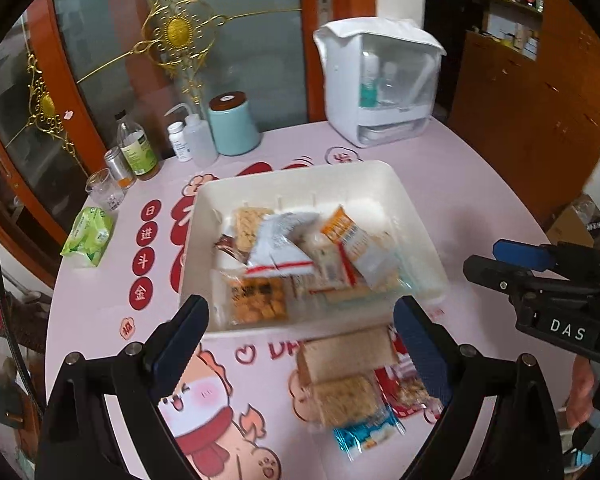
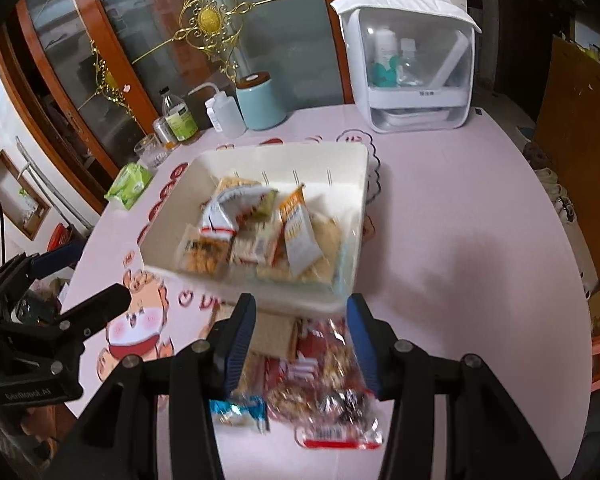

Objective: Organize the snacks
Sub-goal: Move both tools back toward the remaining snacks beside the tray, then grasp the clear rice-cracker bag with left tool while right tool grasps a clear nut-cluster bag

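Round table (image 1: 460,184) under a pink cloth printed with a cartoon figure and red character discs; behind it a wood-framed glass door (image 1: 148,40) with gilt scrollwork, wooden cabinets to the right. Along the far edge: one teal canister (image 1: 234,126), one white clear-fronted appliance (image 1: 376,84), three bottles, one small tin, one glass tumbler, one green tissue pack (image 1: 87,236). Mid-table, one cream tray (image 1: 204,208) heaped with snack packets (image 1: 296,252): cracker squares, silver and orange sachets, all blurred. Near edge, outside the tray, four more packets (image 2: 300,364): two cracker bars, one red-and-clear nut bag, one blue wrapper. Left gripper (image 1: 300,332) spread wide, holding nothing. Right gripper (image 2: 302,336) half open above the red bag, not gripping it.
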### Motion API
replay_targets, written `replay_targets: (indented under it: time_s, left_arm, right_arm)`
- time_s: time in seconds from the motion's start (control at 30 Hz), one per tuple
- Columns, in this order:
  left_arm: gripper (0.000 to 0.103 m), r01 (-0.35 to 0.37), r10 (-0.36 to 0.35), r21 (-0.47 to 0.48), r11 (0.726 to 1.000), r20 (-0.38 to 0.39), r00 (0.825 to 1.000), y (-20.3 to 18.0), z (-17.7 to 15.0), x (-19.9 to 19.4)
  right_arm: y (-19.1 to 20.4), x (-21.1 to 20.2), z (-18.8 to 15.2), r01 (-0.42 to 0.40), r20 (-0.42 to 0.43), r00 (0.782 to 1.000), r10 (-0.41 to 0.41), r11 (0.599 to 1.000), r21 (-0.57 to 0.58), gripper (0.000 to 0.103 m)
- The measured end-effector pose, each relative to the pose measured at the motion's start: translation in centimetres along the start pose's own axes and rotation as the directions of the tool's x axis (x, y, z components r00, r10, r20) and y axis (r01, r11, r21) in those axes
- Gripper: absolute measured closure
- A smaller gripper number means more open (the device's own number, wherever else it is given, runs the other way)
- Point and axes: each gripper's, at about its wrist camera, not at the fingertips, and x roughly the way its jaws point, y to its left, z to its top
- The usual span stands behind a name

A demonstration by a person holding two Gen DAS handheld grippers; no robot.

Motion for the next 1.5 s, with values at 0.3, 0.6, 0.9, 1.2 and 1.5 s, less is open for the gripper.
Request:
replay_targets:
  time_s: [0.3, 0.6, 0.9, 1.2, 1.5]
  left_arm:
    - [0.01, 0.059, -0.06, -0.015, 0.998, -0.058, 0.996, -2.4, -5.4, 0.4]
    - [0.01, 0.042, -0.046, -0.032, 0.999, -0.157, 0.986, -3.2, -11.1, 4.7]
    - [0.01, 0.045, -0.064, -0.086, 0.995, -0.234, 0.97, -1.8, -14.0, 8.1]
    - [0.01, 0.079, -0.112, -0.125, 0.989, -0.289, 0.951, -1.0, -14.3, 10.5]
    - [0.01, 0.124, -0.189, -0.202, 0.972, -0.347, 0.919, -1.0, -13.5, 13.6]
  right_arm:
    - [-0.7, 2.3, -6.5, -0.035, -0.061, 0.998, 0.031, 0.998, -0.059, 0.055]
    - [2.1, 6.3, -11.3, -0.071, -0.122, 0.992, 0.036, 0.953, -0.293, 0.055]
    - [3.6, 10.4, -12.2, -0.055, -0.152, 0.988, -0.011, 0.903, -0.427, 0.055]
    - [3.5, 11.9, -11.8, -0.089, -0.192, 0.981, -0.001, 0.884, -0.459, 0.052]
    - [1.4, 11.5, -11.3, -0.099, -0.19, 0.981, 0.035, 0.936, -0.338, 0.055]
